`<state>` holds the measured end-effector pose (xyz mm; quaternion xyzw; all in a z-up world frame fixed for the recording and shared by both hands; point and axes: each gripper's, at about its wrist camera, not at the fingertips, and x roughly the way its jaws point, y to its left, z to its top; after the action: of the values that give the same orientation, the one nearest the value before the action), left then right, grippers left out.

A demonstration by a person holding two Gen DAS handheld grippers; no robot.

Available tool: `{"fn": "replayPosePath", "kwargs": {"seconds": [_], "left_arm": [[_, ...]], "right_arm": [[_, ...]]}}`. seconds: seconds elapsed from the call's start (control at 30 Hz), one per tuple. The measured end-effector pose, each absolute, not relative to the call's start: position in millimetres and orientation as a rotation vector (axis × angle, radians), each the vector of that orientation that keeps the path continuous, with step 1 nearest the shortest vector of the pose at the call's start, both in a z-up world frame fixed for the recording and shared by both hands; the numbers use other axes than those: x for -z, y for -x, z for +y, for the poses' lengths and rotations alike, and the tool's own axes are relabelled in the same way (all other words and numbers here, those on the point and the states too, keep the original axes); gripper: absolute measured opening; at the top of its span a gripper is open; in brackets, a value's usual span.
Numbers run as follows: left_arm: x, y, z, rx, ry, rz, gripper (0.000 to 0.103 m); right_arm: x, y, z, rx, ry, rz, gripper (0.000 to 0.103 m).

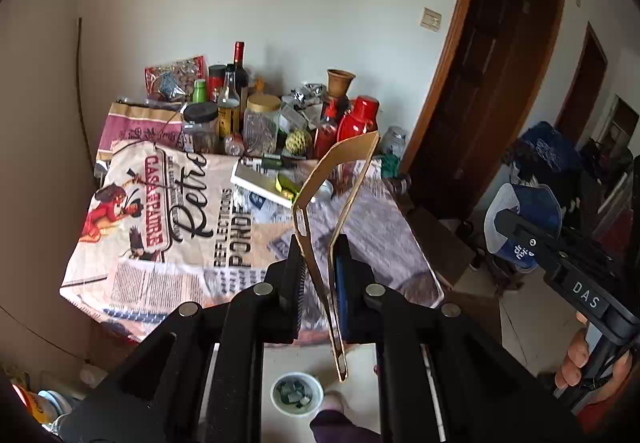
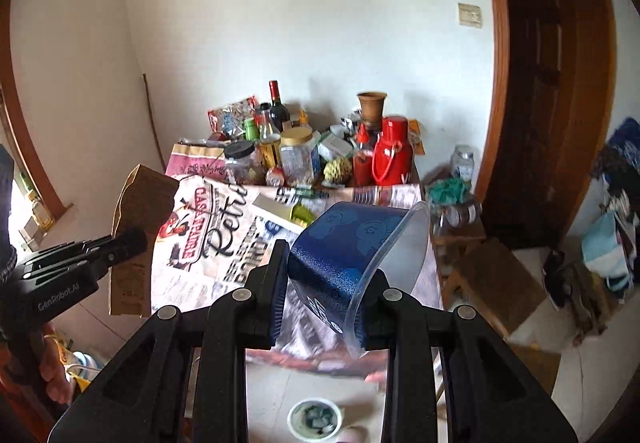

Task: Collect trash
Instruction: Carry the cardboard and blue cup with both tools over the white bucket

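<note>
My left gripper [image 1: 320, 249] is shut on a flattened brown cardboard box [image 1: 352, 143], seen edge-on and standing up between the jaws. From the right wrist view the same cardboard box [image 2: 136, 211] hangs at the left in the left gripper [image 2: 130, 243]. My right gripper [image 2: 324, 275] is shut on a blue plastic cup [image 2: 340, 243] with a clear rim, tipped on its side. The blue cup [image 1: 528, 203] and right gripper [image 1: 516, 227] show at the right of the left wrist view. A white bin [image 1: 297, 394] holding green scraps stands on the floor below; the same bin [image 2: 316, 419] lies under the right gripper.
A table with a newspaper-print cloth [image 1: 180, 243] stands ahead. Bottles, jars and a red flask [image 2: 391, 151] crowd its far edge, and a white box [image 1: 260, 179] lies mid-table. A dark wooden door [image 1: 500, 83] is to the right, with a cluttered floor beyond it.
</note>
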<state>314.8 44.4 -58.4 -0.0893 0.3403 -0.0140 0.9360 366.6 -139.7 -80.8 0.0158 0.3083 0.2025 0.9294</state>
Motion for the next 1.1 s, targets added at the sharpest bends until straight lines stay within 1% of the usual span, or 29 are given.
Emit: {"fn": "replayPosePath", "kwargs": {"seconds": [0.3,0.47,0.67,0.9,1.1], "left_arm": [[82,-232,65,0.094,0.141,0.751,0.012],[100,-209,69,0.128,0.144,0.806,0.012],[130,-198,68,0.14,0.158,0.886,0.012],[190,-208,63,0.112,0.195,1.008,0.012],[267,-226,54,0.065,0.227,1.124,0.012]], "right_arm": [[100,-288,-120,-0.341,-0.049,0.682,0.025],[113,-260,-115,-0.322,-0.058,0.74,0.025],[137,-255,-109,-0.328,-0.047,0.824,0.025],[189,-266,-110,-0.365,-0.043,0.944,0.025],[257,-284,-110,-0.405,-0.014,1.046,0.025]]}}
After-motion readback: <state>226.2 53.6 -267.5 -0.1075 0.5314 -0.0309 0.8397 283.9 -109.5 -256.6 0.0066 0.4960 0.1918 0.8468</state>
